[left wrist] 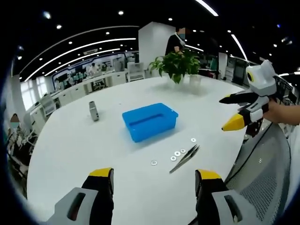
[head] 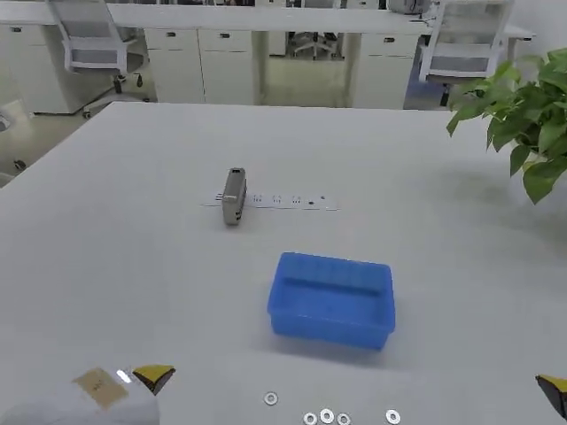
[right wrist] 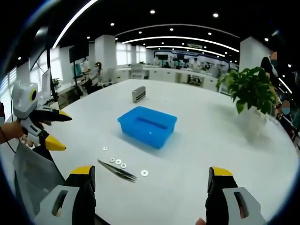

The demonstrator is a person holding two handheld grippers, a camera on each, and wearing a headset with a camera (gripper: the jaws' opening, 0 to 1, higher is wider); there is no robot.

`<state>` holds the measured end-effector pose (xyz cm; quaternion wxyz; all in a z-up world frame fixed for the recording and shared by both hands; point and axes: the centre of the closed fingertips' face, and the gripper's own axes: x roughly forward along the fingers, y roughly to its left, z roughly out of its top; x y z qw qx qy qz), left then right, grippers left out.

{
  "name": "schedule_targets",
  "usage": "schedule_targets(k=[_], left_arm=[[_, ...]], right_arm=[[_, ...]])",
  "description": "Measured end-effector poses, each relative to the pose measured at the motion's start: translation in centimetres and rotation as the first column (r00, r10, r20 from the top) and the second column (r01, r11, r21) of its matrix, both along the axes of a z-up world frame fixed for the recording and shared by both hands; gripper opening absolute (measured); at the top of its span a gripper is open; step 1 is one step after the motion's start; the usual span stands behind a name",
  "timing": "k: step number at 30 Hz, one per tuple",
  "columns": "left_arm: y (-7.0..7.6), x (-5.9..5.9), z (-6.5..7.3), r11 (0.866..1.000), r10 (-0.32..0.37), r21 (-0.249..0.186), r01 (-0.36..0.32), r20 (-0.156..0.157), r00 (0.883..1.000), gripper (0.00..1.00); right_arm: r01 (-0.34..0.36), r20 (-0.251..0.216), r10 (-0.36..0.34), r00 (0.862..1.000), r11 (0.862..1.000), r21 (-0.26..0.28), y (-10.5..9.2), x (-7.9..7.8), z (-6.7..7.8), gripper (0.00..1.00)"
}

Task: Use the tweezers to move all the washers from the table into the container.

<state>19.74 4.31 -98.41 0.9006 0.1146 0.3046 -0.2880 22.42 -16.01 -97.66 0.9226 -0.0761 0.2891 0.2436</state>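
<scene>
- Open-plan office desks and a potted plant ring a white table; the blue container sits mid-table, with a loose row of washers on its near side.
- None of the washers lies in the container yet.
- The tweezers lie flat just beside the washers, on the person's side.
- The left gripper hovers with its jaws spread wide and nothing in them.
- The right gripper is likewise wide open and empty.
- The tweezers lie ahead and to the right of the left jaws, ahead and to the left of the right jaws.
- Their long axis slants across both approaches; neither gripper looks clearly nearer.
</scene>
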Motion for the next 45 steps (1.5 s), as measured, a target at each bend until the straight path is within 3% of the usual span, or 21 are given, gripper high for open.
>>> schedule_targets(k=[3,8,9,10,14,18,23,29,38,42,44,45], left_arm=[[-0.5,0.1,-0.8,0.999,-0.037,-0.009,0.037,-0.048,0.998,0.7],[-1.4,0.1,-2.6,0.987,-0.145,0.048,0.151,-0.115,0.983,0.61],[-1.7,0.2,-2.7,0.987,-0.152,0.039,0.158,-0.117,0.981,0.61],[-2.2,0.0,-3.2,0.982,-0.182,0.027,0.188,-0.15,0.972,0.6],[-2.9,0.3,-4.2,0.968,-0.237,0.041,0.247,-0.166,0.957,0.52],[-3.8,0.3,-5.3,0.946,-0.307,0.044,0.322,-0.2,0.93,0.4],[-4.7,0.8,-6.3,0.921,-0.363,0.072,0.383,-0.199,0.91,0.29],[-5.3,1.5,-7.6,0.907,-0.386,0.095,0.411,-0.207,0.899,0.21],[-6.0,1.5,-8.9,0.875,-0.435,0.125,0.468,-0.222,0.873,0.08],[-6.0,1.4,-9.3,0.857,-0.458,0.141,0.495,-0.233,0.858,0.01],[-6.0,1.2,-9.5,0.843,-0.476,0.154,0.516,-0.237,0.847,0.0],[-6.0,1.3,-9.5,0.83,-0.49,0.182,0.528,-0.218,0.844,0.0]], right_arm=[[-0.007,-0.009,0.007,1.0,1.0,0.005,0.3,-0.1,-0.2,0.99],[-0.024,-0.032,0.024,0.999,1.0,-0.006,0.6,-0.4,-0.9,0.99],[-0.026,-0.037,0.026,0.999,1.0,-0.011,0.7,-0.5,-1.1,0.99],[-0.028,-0.04,0.028,0.999,0.999,-0.014,0.7,-0.5,-1.2,0.99],[-0.029,-0.052,0.028,0.998,0.999,-0.027,0.6,-0.7,-1.7,0.99],[-0.021,-0.058,0.02,0.998,0.999,-0.024,0.5,-0.9,-1.8,0.99],[-0.013,-0.069,0.011,0.998,0.999,-0.033,0.3,-1.1,-2.2,0.99],[-0.008,-0.075,0.006,0.997,0.999,-0.031,0.1,-1.1,-2.3,0.99],[-0.034,-0.083,0.029,0.996,0.998,-0.054,0.6,-1.3,-2.6,0.96],[-0.038,-0.084,0.034,0.996,0.998,-0.054,0.7,-1.4,-2.5,0.96],[-0.04,-0.082,0.036,0.996,0.998,-0.052,0.8,-1.5,-2.4,0.96],[-0.042,-0.083,0.037,0.996,0.998,-0.052,0.8,-1.5,-2.4,0.96]])
